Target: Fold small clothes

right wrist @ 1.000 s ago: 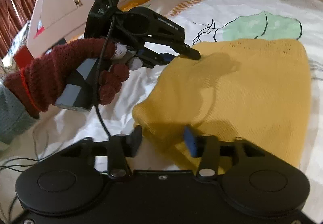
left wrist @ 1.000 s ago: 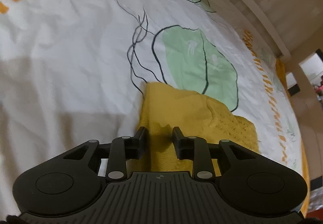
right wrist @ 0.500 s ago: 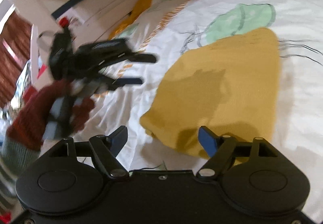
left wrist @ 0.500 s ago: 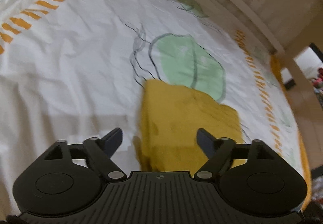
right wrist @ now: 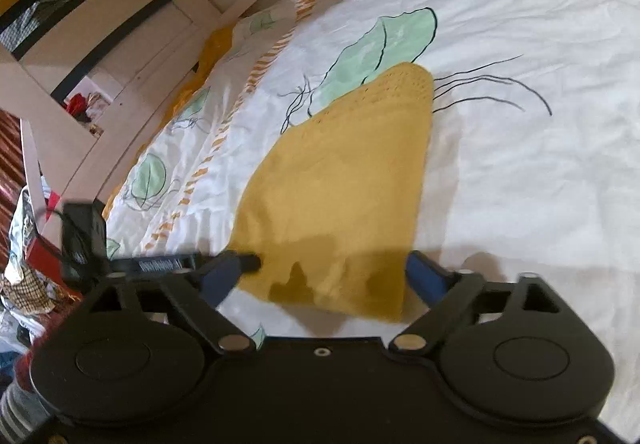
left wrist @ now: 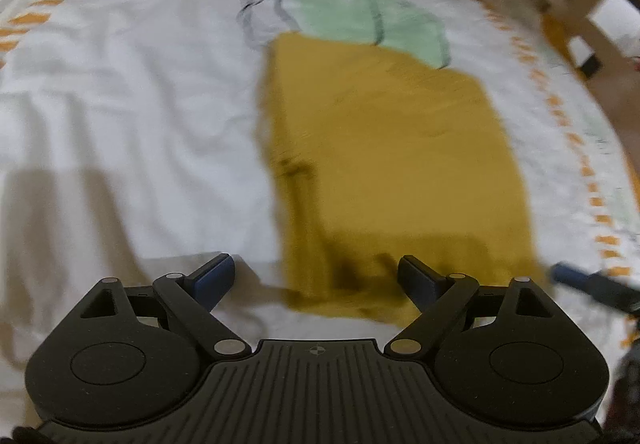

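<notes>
Each wrist camera looked forward and down from close above the white leaf-printed bedspread [left wrist: 120, 84]. Both views shared the folded mustard-yellow knit garment [left wrist: 384, 148] [right wrist: 340, 188]; the right view faced the wooden bed frame [right wrist: 132, 56] beyond.

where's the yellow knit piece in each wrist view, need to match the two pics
Left wrist view: the yellow knit garment fills the centre, running from the green leaf print down to between the open left gripper fingers.
Right wrist view: the yellow knit garment lies centre, narrowing toward the top, its near edge between the open right gripper fingers.
Shared landmark: the green leaf print at the garment's far end.
</notes>
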A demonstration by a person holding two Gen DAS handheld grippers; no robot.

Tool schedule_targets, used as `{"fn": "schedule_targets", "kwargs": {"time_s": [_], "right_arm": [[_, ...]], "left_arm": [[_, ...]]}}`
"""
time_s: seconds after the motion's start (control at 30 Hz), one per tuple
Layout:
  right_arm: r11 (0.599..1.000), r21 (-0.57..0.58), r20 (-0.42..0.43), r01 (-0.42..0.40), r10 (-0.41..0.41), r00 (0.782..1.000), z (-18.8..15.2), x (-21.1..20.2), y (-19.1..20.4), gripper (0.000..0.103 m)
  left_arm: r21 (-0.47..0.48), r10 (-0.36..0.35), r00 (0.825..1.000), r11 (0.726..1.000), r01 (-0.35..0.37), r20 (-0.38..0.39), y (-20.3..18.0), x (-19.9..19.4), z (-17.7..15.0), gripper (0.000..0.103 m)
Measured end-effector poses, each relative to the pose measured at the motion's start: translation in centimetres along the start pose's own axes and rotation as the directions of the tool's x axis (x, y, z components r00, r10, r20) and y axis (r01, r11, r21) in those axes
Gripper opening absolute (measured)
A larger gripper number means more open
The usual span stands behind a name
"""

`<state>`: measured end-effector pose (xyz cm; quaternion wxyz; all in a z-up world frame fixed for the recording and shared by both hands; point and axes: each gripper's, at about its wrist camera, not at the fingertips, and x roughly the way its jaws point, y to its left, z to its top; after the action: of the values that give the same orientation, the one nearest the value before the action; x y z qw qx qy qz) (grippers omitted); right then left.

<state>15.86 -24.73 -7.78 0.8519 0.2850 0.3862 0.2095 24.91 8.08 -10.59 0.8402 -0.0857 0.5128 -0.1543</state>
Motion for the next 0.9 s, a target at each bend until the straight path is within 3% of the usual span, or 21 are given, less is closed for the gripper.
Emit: {"fn": "schedule_targets", "kwargs": {"time_s": [0.27, 0.43, 0.67, 0.9], "right_arm": [[0.997, 0.07, 0.039, -0.011, 0.009, 0.999, 4.8, 3.1, -3.0, 0.103], [0.996, 0.086, 0.017, -0.015, 0.014, 1.0, 6.7, 6.5, -4.7, 0.103], [0.989, 0.115, -0.009, -0.089, 0.09, 0.996, 7.7, 9.7, -5.6, 0.103], [0.987, 0.103, -0.013, -0.124, 0.126, 0.992, 7.8, 9.6, -6.1, 0.103]], "left_arm": [[-0.068, -0.077, 0.997, 0.995, 0.078, 0.017, 0.7, 0.9, 0.0, 0.093], [-0.119, -0.131, 0.991, 0.984, 0.134, 0.028, 0.7, 1.2, 0.6, 0.093], [-0.177, -0.207, 0.978, 0.961, 0.211, 0.042, 0.6, 1.6, 1.2, 0.093], [-0.176, -0.254, 0.967, 0.951, 0.254, 0.023, -0.2, 2.0, 1.4, 0.093]]}}
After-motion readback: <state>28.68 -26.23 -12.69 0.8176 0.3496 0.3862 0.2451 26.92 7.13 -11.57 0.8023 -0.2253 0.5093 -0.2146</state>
